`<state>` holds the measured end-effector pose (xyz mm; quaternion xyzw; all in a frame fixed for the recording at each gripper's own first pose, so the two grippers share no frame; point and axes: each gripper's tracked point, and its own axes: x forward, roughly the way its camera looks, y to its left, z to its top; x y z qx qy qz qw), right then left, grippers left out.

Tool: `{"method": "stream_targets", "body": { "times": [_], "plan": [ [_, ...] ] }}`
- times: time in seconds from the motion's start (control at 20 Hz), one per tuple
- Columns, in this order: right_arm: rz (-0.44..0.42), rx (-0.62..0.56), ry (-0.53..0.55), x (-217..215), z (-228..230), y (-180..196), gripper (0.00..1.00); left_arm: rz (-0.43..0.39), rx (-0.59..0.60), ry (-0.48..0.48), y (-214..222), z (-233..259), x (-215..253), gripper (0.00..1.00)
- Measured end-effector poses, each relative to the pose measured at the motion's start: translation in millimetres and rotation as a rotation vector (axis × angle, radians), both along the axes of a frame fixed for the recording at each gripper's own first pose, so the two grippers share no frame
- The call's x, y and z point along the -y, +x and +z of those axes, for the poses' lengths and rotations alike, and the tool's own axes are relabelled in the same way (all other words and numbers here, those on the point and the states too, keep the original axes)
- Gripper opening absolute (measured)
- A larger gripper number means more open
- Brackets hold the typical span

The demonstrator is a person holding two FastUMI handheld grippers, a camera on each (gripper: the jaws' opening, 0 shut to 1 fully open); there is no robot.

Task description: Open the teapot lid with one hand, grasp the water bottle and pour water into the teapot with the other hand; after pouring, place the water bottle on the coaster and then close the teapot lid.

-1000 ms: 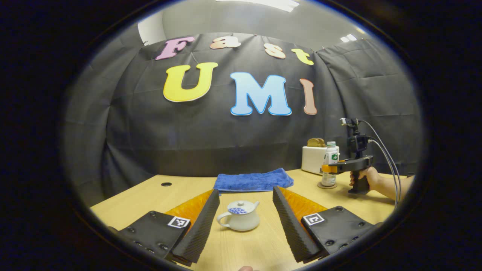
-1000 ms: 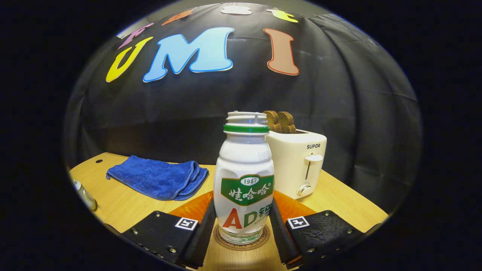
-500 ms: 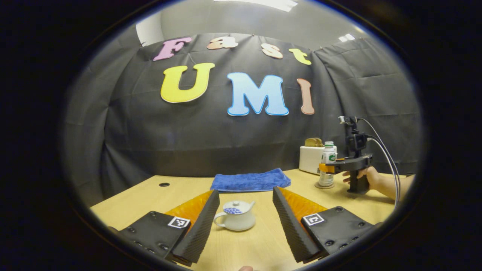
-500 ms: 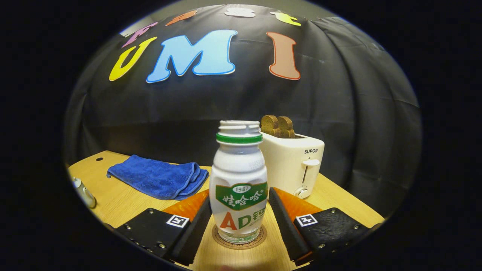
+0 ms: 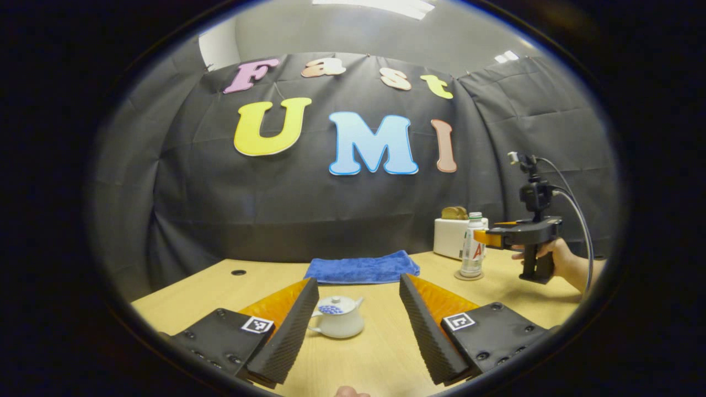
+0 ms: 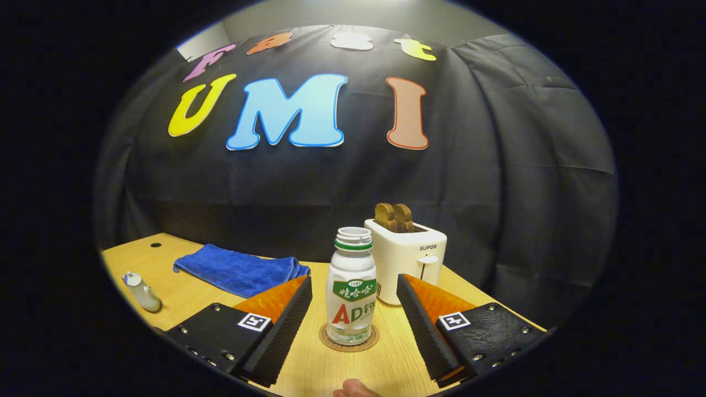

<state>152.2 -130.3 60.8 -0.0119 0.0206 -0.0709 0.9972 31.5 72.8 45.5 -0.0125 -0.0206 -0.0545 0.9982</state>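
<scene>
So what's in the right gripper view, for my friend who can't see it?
An uncapped water bottle stands upright on a round coaster between the right claw's wide-open fingers, untouched. Behind it sits a white toaster holding toast, with a blue towel and a small teapot off to the left.

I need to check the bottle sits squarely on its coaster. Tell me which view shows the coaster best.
The right gripper view: the coaster lies close and centred, its rim ringing the water bottle base. In the left gripper view the coaster is a small far disc under the bottle.
</scene>
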Motion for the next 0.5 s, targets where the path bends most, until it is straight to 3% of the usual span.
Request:
{"method": "stream_targets", "body": {
  "times": [0.3, 0.5],
  "plan": [
    [0.09, -0.027, 0.071, -83, -28, -95, 0.95, 0.036, -0.055, -0.079, 15, -36, 32, 1.0],
    [0.087, -0.045, 0.031, -108, -51, -128, 0.95, 0.068, -0.098, -0.074, -3, -54, 50, 1.0]
  ]
}}
